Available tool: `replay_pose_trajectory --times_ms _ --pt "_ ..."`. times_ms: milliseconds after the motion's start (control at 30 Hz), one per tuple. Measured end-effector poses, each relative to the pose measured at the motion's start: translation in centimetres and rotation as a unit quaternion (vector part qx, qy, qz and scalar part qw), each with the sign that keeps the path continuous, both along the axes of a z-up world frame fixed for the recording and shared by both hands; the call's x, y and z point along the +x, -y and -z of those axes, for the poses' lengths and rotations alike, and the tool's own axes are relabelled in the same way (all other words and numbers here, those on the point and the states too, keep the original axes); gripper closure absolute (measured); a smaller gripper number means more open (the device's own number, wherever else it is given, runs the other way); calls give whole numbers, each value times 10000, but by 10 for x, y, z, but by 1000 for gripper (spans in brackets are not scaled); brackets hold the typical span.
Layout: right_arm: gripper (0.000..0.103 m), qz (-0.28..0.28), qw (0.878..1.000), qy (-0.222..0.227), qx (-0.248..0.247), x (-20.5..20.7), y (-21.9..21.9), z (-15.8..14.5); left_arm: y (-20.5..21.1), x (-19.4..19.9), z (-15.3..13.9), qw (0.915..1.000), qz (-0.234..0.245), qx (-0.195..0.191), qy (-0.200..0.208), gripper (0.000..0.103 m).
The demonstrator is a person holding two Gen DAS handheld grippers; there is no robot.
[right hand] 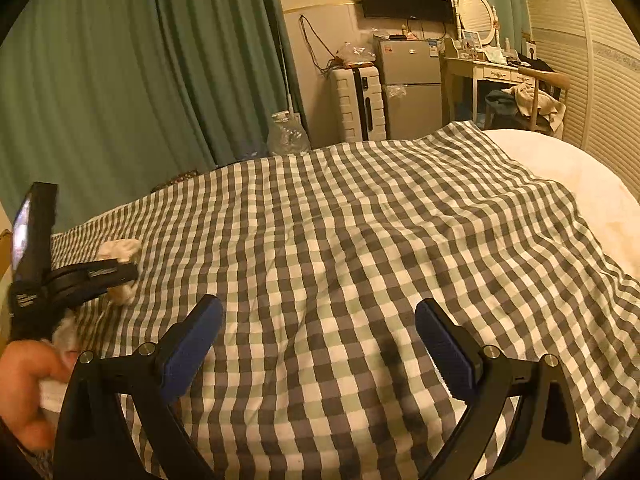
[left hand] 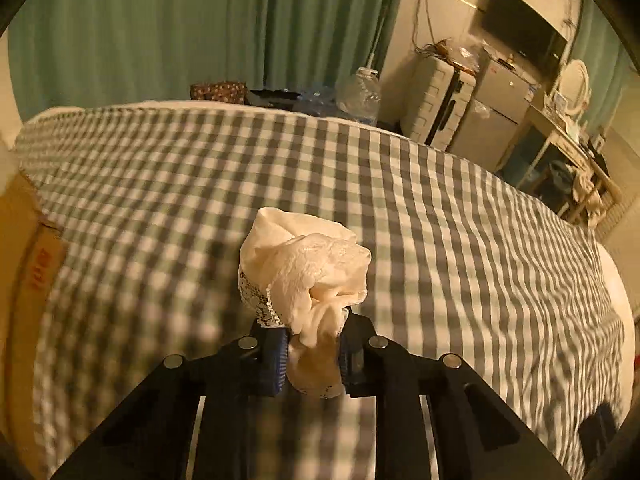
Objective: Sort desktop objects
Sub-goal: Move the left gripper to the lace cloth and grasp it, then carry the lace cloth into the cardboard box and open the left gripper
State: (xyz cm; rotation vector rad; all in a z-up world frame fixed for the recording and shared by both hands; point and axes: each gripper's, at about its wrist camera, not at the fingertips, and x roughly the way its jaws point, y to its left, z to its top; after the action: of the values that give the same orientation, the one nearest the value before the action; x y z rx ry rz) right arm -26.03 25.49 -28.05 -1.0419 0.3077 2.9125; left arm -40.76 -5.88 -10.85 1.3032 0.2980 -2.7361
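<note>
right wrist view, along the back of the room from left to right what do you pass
green curtain → clear water jug → white suitcase → small grey fridge → dressing table with oval mirror → chair draped with clothes → louvred wardrobe doors

A bed [right hand: 580,184] covered by a rumpled checked sheet [right hand: 340,240]

Home bedroom — checkered bed [right hand: 360,240], green curtains [right hand: 140,80], vanity mirror [right hand: 476,14]
</note>
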Motion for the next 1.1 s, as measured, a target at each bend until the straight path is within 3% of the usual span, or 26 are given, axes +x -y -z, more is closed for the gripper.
replay_pose_trajectory --times_ms 167,367,500,667,767,933,1100 --pt "6 -33 9999 23 -138 18 5 -16 13 51 -37 9992 347 -118 -157 83" --pt "6 -221 9982 103 -553 55 26 -52 32 113 -101 9975 479 170 -490 83" --pt "6 -430 9985 -223 -259 93 63 -96 41 143 -143 9949 716 235 -670 83" --pt "6 -836 9958 -376 37 125 121 -146 73 169 -214 9893 992 -320 -1021 83" --pt "5 -962 9919 -778 291 146 153 -179 109 184 -246 9900 754 -418 -1121 83" --pt "4 -1230 9877 -929 281 160 204 -213 169 210 -266 9904 308 -585 -1211 83" --pt "4 -1462 9852 -839 303 161 244 -216 208 236 -242 9904 126 -786 -1127 83"
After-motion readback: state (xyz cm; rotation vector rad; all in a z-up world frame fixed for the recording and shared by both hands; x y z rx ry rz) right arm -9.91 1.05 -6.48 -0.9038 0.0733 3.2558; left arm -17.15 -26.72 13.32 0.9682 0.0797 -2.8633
